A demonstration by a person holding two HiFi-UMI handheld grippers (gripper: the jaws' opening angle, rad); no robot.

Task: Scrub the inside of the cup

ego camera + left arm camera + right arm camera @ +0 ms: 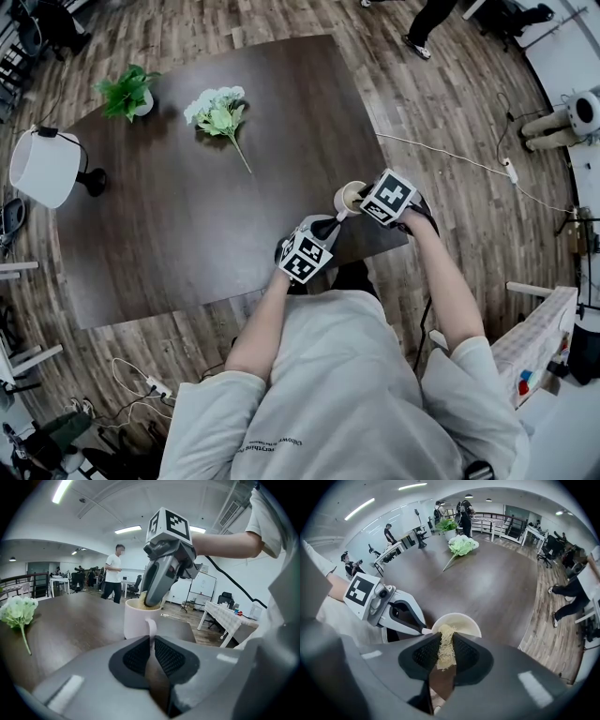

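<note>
Nearest to the head camera is the person's grey shirt [337, 394], and the small dark print [272, 446] near its lower edge is too small to read. Both forearms reach forward to the near right corner of the dark wooden worktop [187, 216], where the pale cup [349, 196] is. The left tool [152, 644] is clenched on the cup's handle [151, 629]: in the left gripper view the thin white handle stands between the two ribbed black pads [136, 658], which press on it from both sides. The right tool [445, 641] is clamped on a yellowish, fibrous scrubber [446, 649], and the scrubber's far end hangs over the cup's open mouth. From the left gripper view the right tool comes down steeply from above, its jaws are inside the cup, and some scrubber fibres show at the rim. Each tool carries a marker cube [389, 197] with black and white square patterns; these have no letters or numbers. Farther back on the worktop lie white flowers [218, 111] with a long stem, a green potted plant [127, 92] stands near the far left corner, and a white lamp [45, 167] is at the left edge.
</note>
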